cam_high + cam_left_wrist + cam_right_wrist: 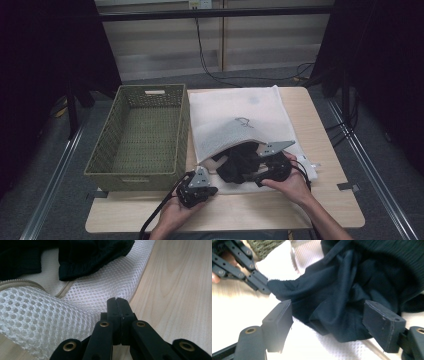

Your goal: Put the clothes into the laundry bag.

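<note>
High view, dark garment: a black bundle of cloth sits at lower centre of the frame, half out of the mouth of the white mesh laundry bag, which lies flat on the wooden table.
Right gripper view, jaws: the right gripper stands with its pads wide apart, the dark cloth lying between them and pressed by neither; nothing is held.
Left gripper view, jaws: the left gripper is closed tight, pads together, right at the bag's mesh edge at lower centre; whether a fold of mesh is pinched I cannot tell.
Risk, loose cloth: with the right pads apart, I judge the garment could slump back into the bag or bunch at the zip edge.
Risk, bag shifting: if the left gripper has no real hold on the mesh, a pull on the cloth would likely drag the whole bag toward the table's near edge.
Risk, snag: a fold caught on the zipper might stretch or tear the mesh.
Count, garments: one dark bundle; whether it is more than one piece is hard to say.
Count, bags: one.
Count, baskets: one green woven basket, left of the bag, nothing in it.
Count, grippers: two, each in a hand.
</note>
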`<state>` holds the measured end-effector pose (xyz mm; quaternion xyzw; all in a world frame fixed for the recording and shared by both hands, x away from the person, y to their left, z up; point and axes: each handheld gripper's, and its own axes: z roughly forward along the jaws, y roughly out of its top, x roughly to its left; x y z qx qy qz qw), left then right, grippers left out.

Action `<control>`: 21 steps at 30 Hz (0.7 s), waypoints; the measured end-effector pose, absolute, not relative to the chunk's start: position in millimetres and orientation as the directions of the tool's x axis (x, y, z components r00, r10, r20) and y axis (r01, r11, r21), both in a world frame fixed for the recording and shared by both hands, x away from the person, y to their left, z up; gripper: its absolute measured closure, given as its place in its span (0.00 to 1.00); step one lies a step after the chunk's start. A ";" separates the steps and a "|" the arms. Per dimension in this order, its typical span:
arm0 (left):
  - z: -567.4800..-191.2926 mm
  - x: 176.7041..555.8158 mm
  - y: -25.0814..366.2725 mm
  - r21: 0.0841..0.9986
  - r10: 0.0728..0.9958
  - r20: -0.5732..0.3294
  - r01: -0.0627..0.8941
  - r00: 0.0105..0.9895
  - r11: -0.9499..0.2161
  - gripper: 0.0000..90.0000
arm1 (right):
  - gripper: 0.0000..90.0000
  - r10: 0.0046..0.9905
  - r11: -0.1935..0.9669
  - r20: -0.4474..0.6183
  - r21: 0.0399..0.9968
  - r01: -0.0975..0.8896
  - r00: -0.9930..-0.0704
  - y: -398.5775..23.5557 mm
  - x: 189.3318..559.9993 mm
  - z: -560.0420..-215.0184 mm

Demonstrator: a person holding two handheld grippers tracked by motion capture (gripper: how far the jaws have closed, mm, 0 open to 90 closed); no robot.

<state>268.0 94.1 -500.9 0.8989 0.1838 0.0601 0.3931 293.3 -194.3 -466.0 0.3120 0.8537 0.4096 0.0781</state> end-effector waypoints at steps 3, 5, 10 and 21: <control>-501.2 268.8 94.1 0.731 0.371 -0.039 0.280 0.928 -0.622 1.00 | 0.29 0.563 0.506 0.132 0.726 0.466 -0.816 -182.8 290.6 -473.9; -500.7 268.7 94.4 0.726 0.371 -0.039 0.282 0.928 -0.627 1.00 | 0.29 0.551 0.509 0.141 0.724 0.465 -0.823 -179.6 290.5 -475.9; -500.8 268.3 94.1 0.727 0.374 -0.032 0.279 0.927 -0.627 1.00 | 0.29 0.541 0.539 0.130 0.705 0.461 -0.831 -166.3 293.2 -482.2; -501.1 268.4 95.7 0.727 0.377 -0.044 0.289 0.925 -0.623 1.00 | 0.81 0.594 0.556 0.083 0.676 0.483 -0.800 -159.0 306.5 -491.3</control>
